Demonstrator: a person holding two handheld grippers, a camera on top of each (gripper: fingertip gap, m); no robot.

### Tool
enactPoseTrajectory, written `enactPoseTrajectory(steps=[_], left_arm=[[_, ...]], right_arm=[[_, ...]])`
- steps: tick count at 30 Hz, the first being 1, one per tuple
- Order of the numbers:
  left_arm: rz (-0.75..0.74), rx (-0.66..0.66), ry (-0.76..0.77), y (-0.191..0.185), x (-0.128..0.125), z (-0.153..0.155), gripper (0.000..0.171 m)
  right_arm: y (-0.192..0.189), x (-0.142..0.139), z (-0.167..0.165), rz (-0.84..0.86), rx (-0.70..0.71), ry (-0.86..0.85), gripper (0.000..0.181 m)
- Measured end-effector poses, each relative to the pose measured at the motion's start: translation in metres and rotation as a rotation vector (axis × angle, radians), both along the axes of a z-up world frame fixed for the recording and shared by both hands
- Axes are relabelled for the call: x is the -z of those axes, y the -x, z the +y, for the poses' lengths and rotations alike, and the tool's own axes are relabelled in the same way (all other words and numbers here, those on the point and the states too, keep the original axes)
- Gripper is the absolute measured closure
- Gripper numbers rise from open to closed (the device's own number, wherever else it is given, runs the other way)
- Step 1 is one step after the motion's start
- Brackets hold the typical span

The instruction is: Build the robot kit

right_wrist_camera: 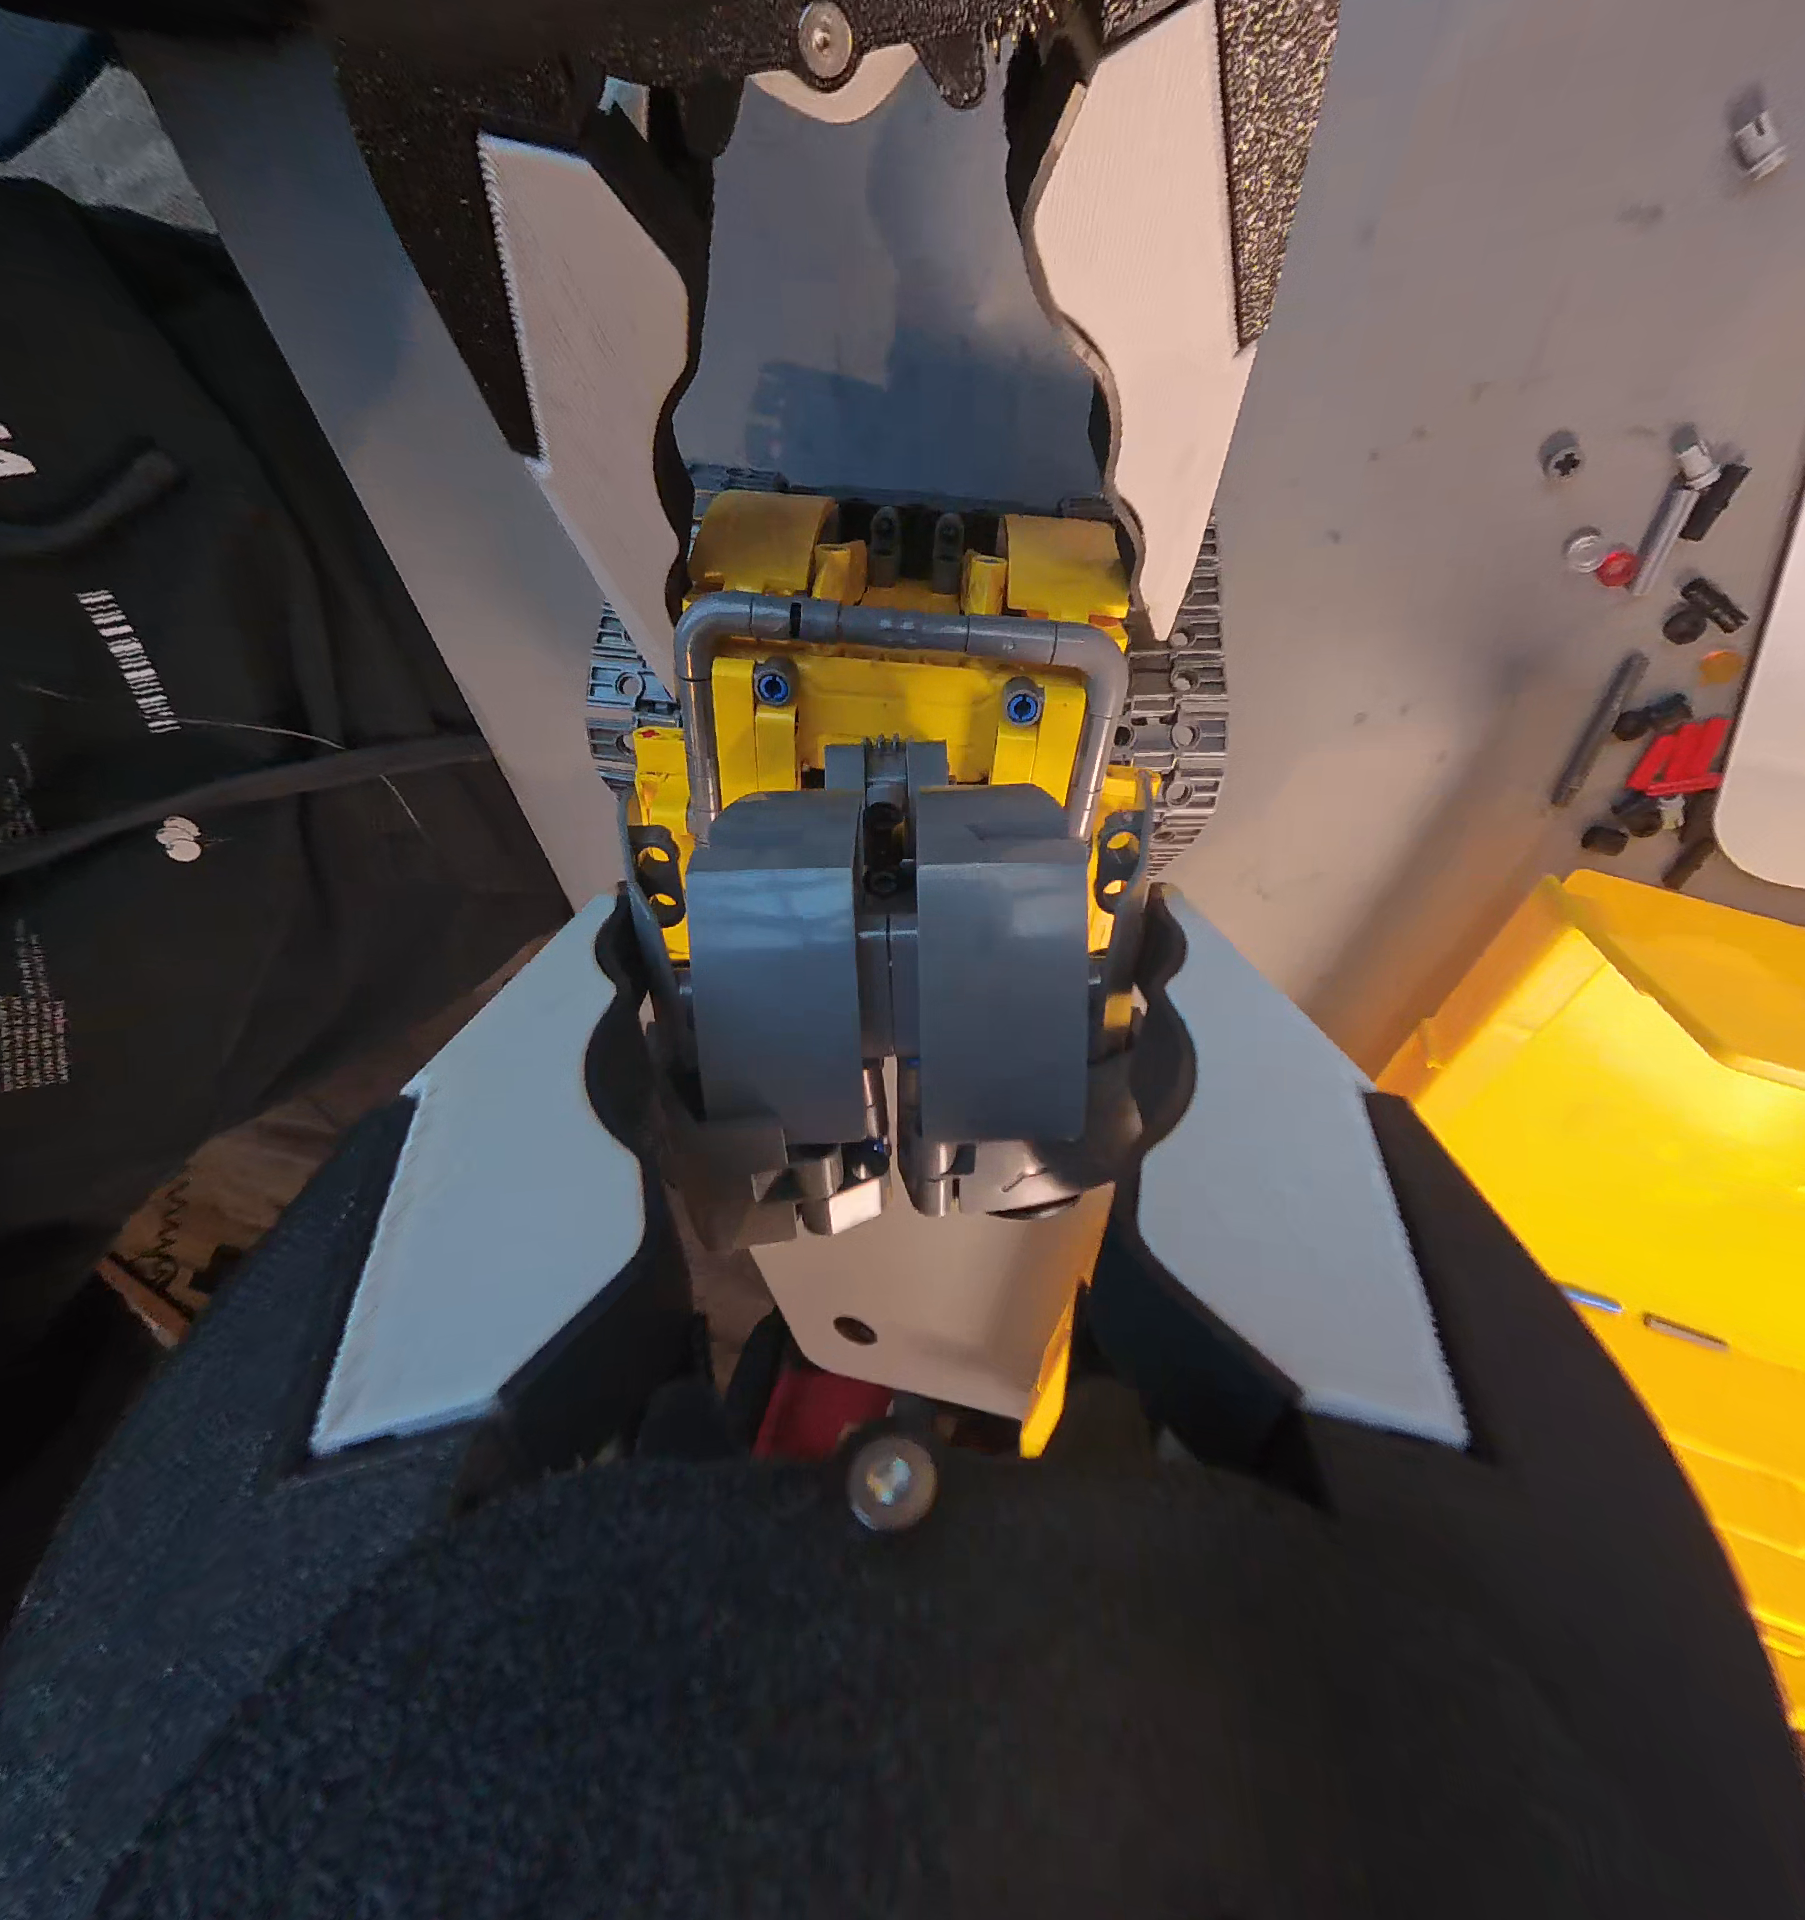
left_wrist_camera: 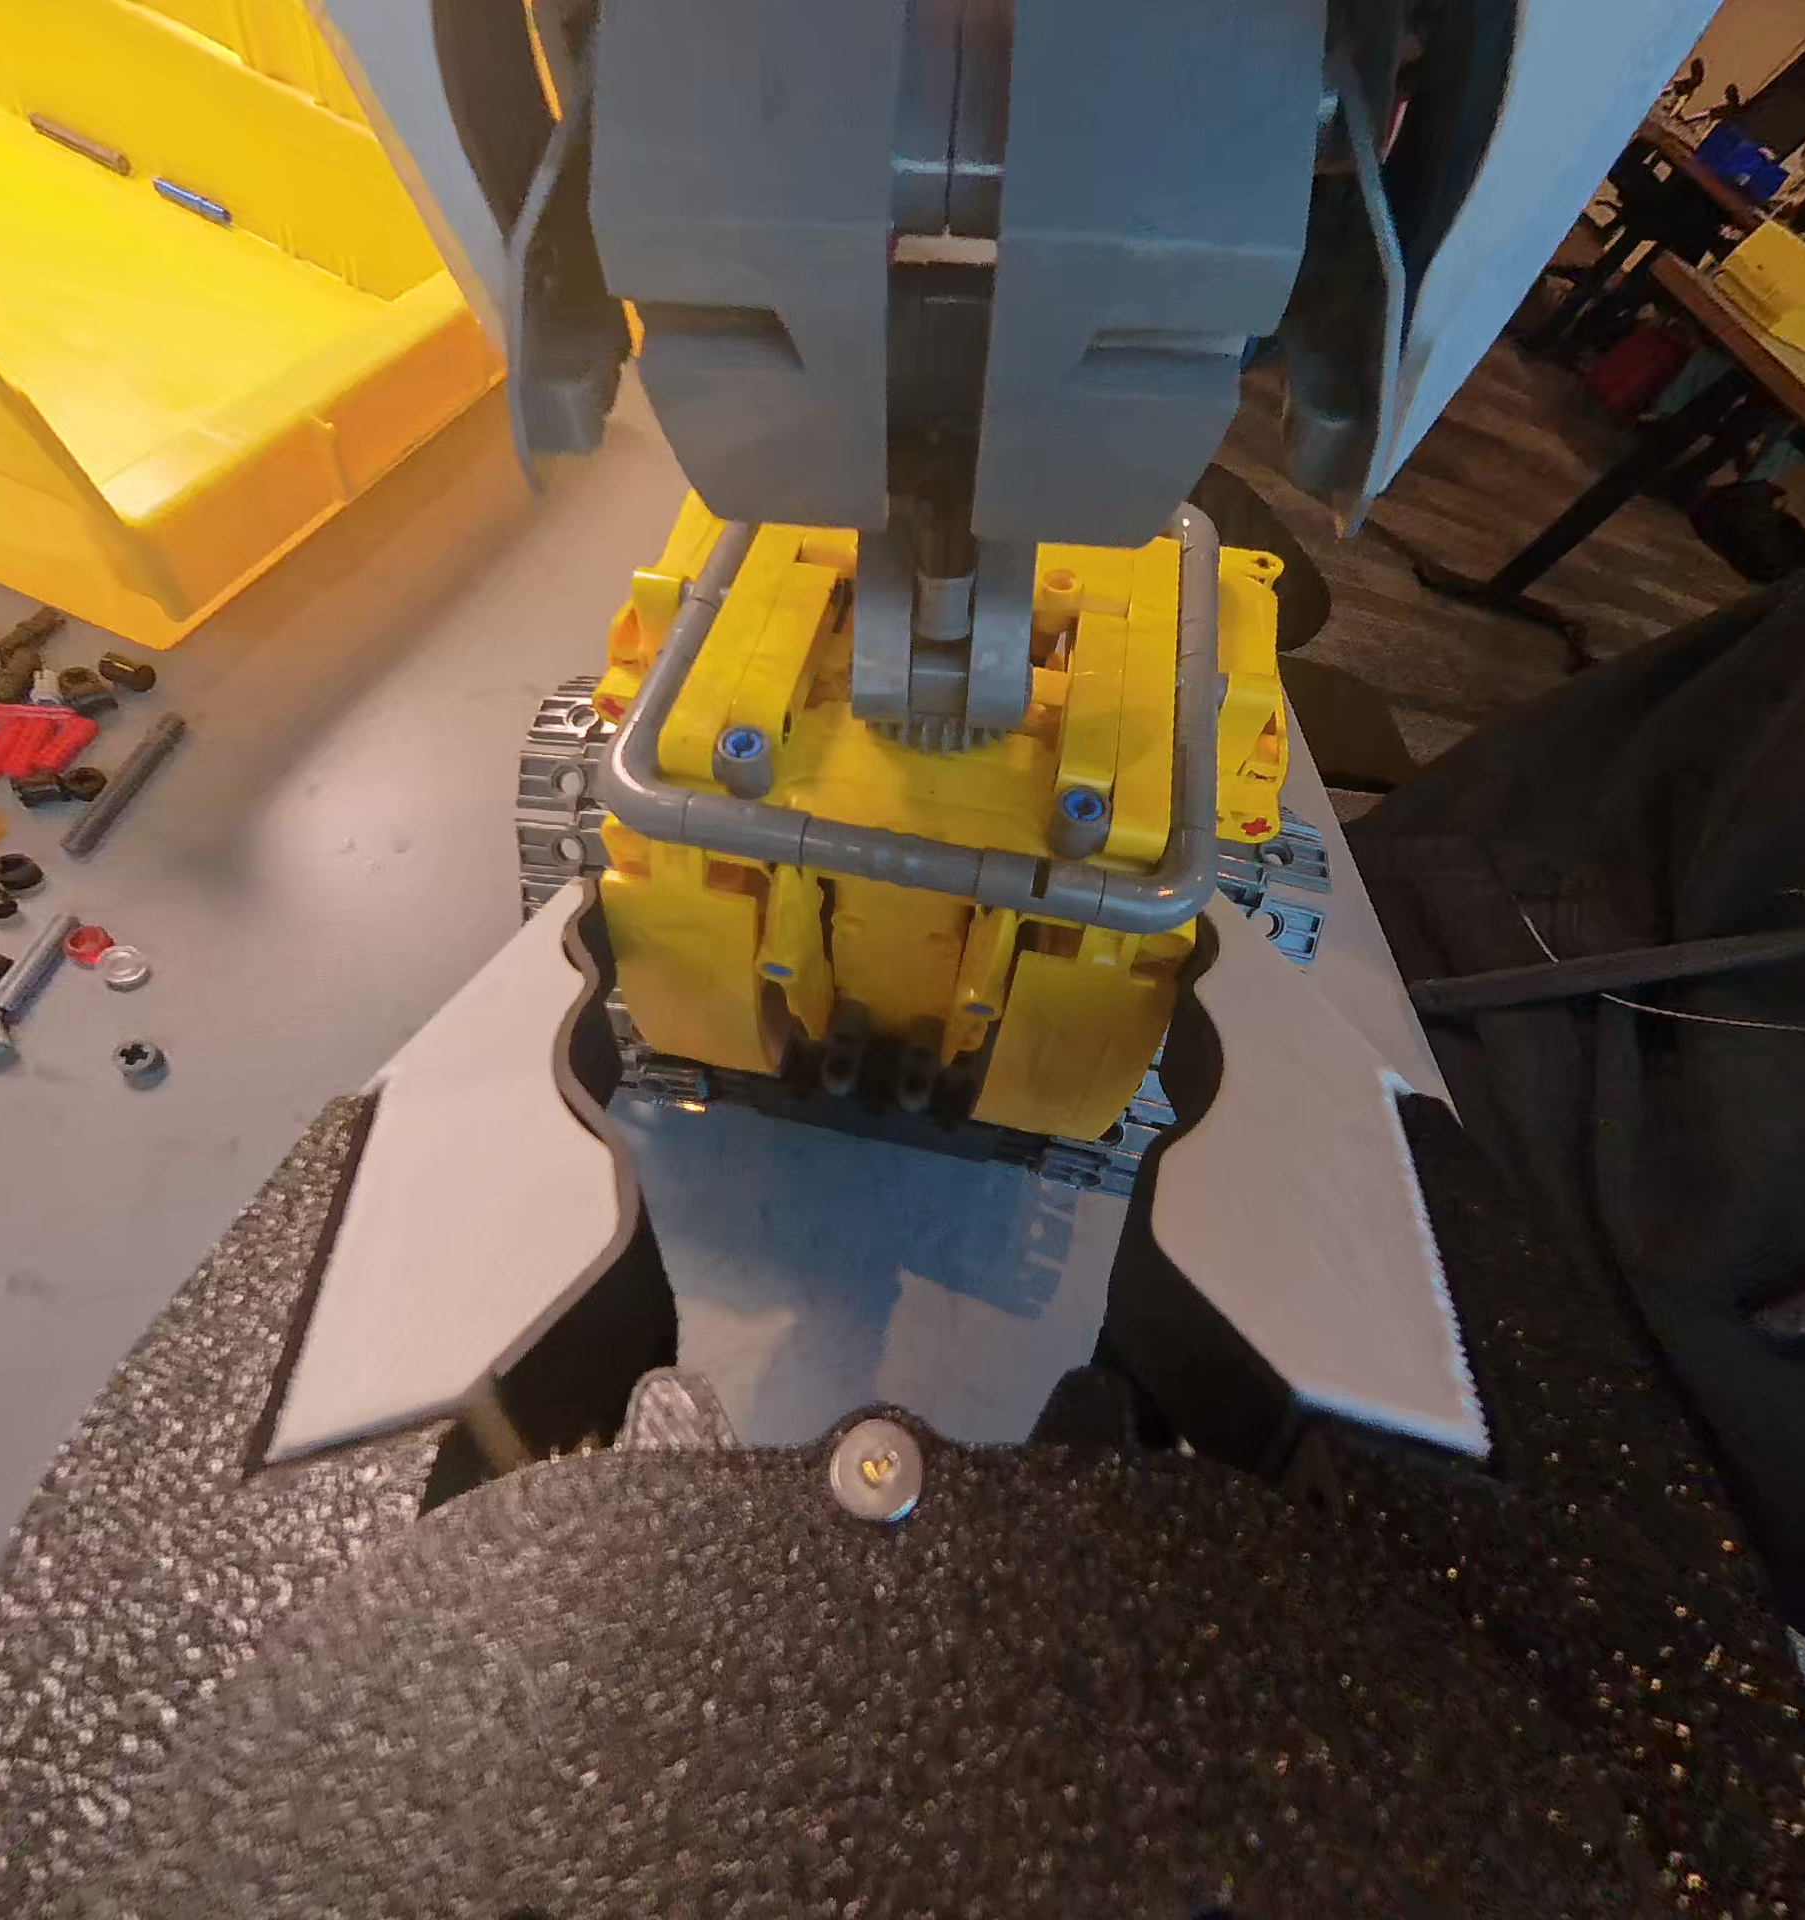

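Toy robot point(left_wrist_camera: 877, 790), yellow w/ grey tracks, stood upright on the grey table point(left_wrist_camera: 306, 831) near its edge. Left gripper point(left_wrist_camera: 893, 966) sat low, jaws part-open and closed onto the body's two sides, fingers point(left_wrist_camera: 503, 1143) pressed against it. Right gripper point(right_wrist_camera: 887, 935) came from the opposite side, jaws part-open either side of the grey head point(right_wrist_camera: 773, 966); whether the pads touched it could not be told. Yellow bin point(left_wrist_camera: 202, 364) and loose small parts point(left_wrist_camera: 46, 748) lay to one side, apart from the toy. Judgement: hold is steadiest w/ pads flat on the body, not the tracks.
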State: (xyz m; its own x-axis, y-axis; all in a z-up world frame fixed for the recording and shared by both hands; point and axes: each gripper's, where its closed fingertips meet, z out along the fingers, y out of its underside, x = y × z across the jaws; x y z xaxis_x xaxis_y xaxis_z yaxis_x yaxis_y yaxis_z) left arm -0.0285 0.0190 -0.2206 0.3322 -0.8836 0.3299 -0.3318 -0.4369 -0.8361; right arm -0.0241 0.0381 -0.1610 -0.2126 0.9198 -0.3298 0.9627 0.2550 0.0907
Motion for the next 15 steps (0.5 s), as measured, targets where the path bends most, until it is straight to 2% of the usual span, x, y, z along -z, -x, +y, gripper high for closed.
enactPoseTrajectory(steps=[10,15], left_arm=[[-0.071,-0.028,0.044,0.001,-0.005,0.007,0.065],[-0.084,-0.030,0.049,0.001,-0.005,0.008,0.065]], right_arm=[[0.010,-0.001,0.007,0.138,0.086,0.016,0.086],[0.012,0.002,0.009,0.144,0.172,0.071,0.085]])
